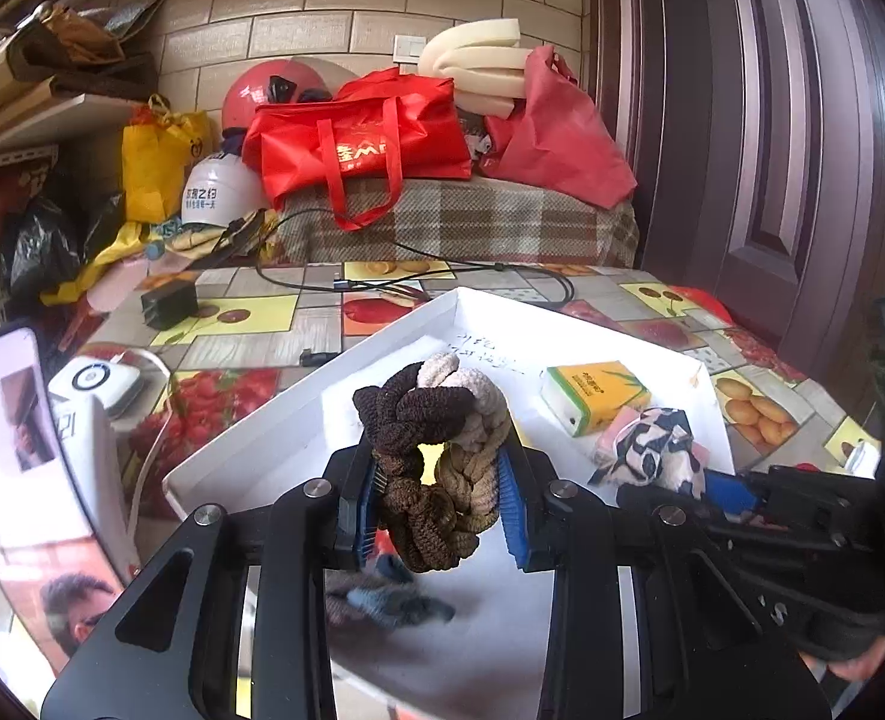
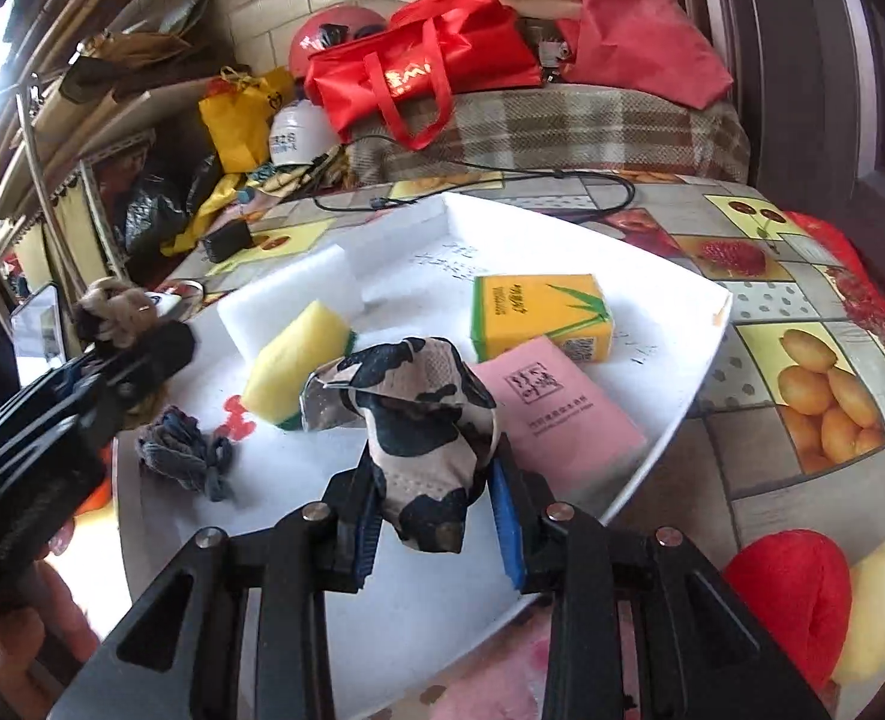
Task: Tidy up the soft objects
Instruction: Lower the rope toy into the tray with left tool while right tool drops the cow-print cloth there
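Both clamped: left gripper [image 1: 439, 504] on limp braided brown-and-beige fabric hair ties [image 1: 436, 450], right gripper [image 2: 436, 516] on floppy black-and-cream patterned cloth [image 2: 424, 432]; light, squashy, best pinched mid-bunch.

Your right gripper [image 2: 436, 519] pinches a cow-print cloth [image 2: 424, 438] between its fingers (blue pads); past the fingertips lie a pink packet [image 2: 556, 414] and a yellow sponge [image 2: 295, 357].

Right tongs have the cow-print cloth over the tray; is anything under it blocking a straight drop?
Mostly clear. Right tongs grip the cow-print cloth above bare white tray. The yellow sponge lies just left, the pink packet just right.
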Demonstrator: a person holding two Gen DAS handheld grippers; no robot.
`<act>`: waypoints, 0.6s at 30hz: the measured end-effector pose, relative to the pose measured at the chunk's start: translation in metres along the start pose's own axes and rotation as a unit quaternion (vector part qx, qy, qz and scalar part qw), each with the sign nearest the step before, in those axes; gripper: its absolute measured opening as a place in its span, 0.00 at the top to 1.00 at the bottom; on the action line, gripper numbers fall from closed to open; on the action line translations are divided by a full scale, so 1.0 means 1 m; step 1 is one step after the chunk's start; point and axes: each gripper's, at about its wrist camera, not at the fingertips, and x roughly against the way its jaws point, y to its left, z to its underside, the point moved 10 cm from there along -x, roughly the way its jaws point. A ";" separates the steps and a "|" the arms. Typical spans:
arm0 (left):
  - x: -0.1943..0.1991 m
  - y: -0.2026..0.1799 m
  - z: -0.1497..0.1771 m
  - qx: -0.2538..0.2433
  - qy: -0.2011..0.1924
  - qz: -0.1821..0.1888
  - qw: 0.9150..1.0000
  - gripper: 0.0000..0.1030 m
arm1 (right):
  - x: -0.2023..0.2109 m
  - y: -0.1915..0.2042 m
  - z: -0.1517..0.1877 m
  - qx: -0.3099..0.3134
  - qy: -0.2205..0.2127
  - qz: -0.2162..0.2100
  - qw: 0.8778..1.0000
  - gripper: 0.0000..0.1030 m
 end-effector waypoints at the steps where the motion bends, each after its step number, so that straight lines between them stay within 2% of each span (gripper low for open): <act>1: -0.004 -0.002 0.000 -0.003 0.005 0.000 1.000 0.69 | -0.001 0.001 -0.001 0.000 -0.001 -0.001 1.000 0.69; 6: -0.025 -0.007 0.003 -0.008 0.040 -0.007 0.999 0.68 | -0.004 0.002 -0.004 0.002 -0.002 -0.002 1.000 0.69; 9: -0.025 -0.003 0.003 0.000 0.039 -0.011 0.999 0.64 | -0.008 0.002 -0.007 0.002 -0.005 -0.003 1.000 0.69; 12: -0.024 -0.001 0.003 0.002 0.038 -0.022 0.999 0.54 | -0.009 0.002 -0.007 0.005 -0.004 -0.002 1.000 0.68; 13: -0.024 -0.001 0.003 0.001 0.038 -0.024 0.999 0.48 | -0.008 0.002 -0.007 0.006 -0.005 -0.002 1.000 0.68; 15: -0.022 -0.001 0.001 -0.002 0.032 -0.030 0.999 0.26 | -0.007 0.003 -0.006 0.010 -0.007 0.000 1.000 0.68; 16: -0.020 -0.001 0.000 -0.003 0.028 -0.031 0.999 0.10 | -0.006 0.004 -0.006 0.012 -0.008 0.000 1.000 0.63; 17: -0.017 -0.001 -0.001 -0.003 0.020 -0.032 0.999 0.00 | -0.006 0.005 -0.006 0.015 -0.009 0.002 1.000 0.45; 18: -0.014 0.000 -0.002 -0.001 0.014 -0.033 0.999 0.00 | -0.006 0.004 -0.006 0.017 -0.008 0.006 1.000 0.33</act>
